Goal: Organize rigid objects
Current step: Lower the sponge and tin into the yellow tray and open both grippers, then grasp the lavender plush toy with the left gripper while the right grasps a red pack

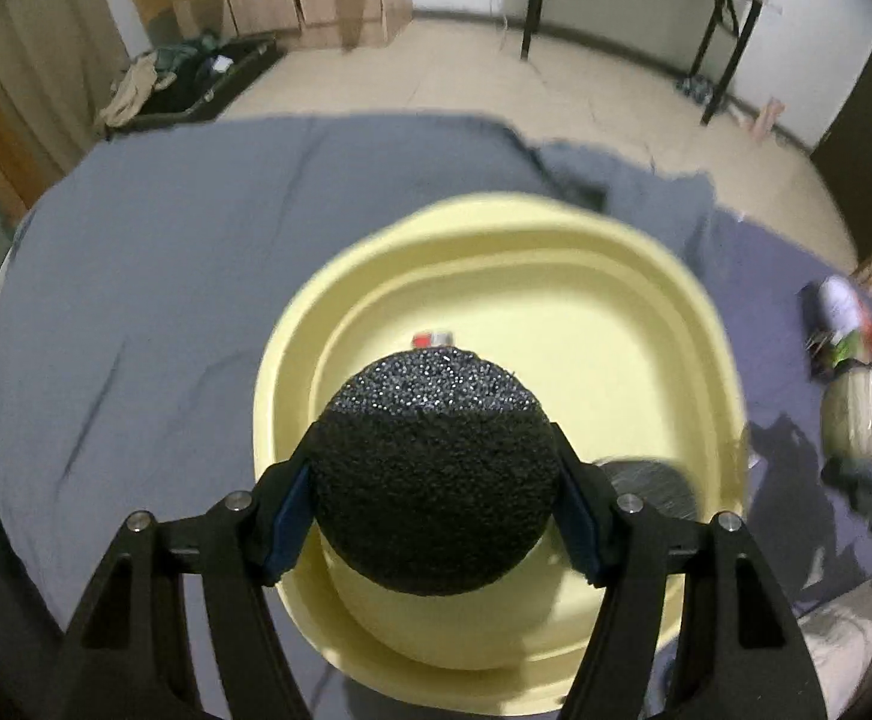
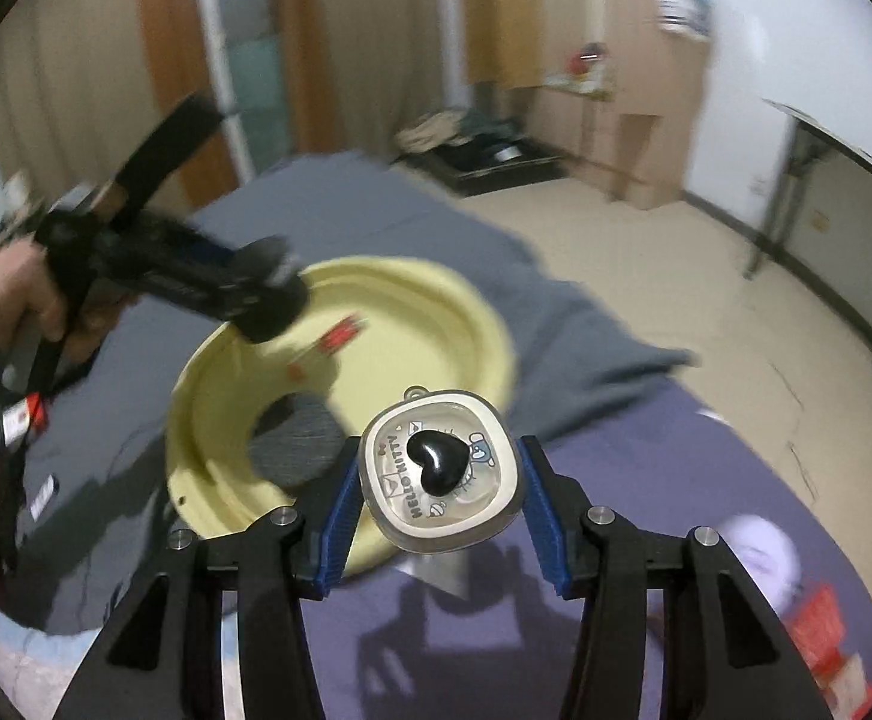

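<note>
1. Left gripper (image 1: 433,474): jaws clamped on a black rough foam ball (image 1: 436,468), blue pads pressed to both its sides.
2. Pale yellow round plastic basin (image 1: 700,360): directly below/ahead of the left jaws, on a grey-blue sheet (image 1: 166,276).
3. Basin contents: small red-and-white item (image 1: 433,338) just beyond the ball; grey round disc (image 2: 295,444) right of the left jaws.
4. Right gripper (image 2: 439,489): jaws closed on a cream rounded-square plastic case w/ black heart centre (image 2: 439,471), "HELLO KITTY" print; pads on its L and R edges.
5. Basin sits ahead-left of the right jaws; case is just over its near rim.
6. A hand (image 2: 10,300) grips the left tool's handle, far left of the right jaws; view blurred.
</note>
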### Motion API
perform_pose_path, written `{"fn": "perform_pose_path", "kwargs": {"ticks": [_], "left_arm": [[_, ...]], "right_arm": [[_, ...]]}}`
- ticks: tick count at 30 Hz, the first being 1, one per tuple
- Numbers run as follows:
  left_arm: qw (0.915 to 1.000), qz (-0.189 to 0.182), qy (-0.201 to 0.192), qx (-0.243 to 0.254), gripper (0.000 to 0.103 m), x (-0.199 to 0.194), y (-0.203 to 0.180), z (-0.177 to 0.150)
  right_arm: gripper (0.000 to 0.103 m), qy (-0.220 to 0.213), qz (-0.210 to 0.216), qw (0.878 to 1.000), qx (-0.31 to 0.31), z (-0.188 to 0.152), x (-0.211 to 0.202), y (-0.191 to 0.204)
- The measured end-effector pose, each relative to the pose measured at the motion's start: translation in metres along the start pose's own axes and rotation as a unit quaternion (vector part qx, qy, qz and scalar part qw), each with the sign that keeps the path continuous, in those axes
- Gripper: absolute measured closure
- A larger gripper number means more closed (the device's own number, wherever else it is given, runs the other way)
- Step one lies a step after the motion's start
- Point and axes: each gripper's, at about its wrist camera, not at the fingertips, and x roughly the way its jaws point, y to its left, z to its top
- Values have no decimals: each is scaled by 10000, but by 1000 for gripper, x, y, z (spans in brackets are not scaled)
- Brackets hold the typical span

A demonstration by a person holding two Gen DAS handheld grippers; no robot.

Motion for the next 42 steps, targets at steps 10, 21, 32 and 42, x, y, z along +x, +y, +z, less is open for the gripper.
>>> {"fn": "perform_pose_path", "kwargs": {"ticks": [10, 21, 32, 42], "left_arm": [[9985, -270, 376, 284, 34, 27, 2, -12], [9950, -445, 443, 782, 34, 39, -14, -35], [9954, -578, 450, 623, 8, 29, -6, -35], [9930, -793, -612, 621, 0, -41, -83, 33]], "right_arm": [[54, 537, -42, 9985, 87, 50, 97, 11], [54, 1145, -59, 9934, -60, 75, 179, 19], [20, 966, 37, 9952, 120, 86, 179, 18], [0, -133, -894, 9909, 997, 65, 34, -64]]}}
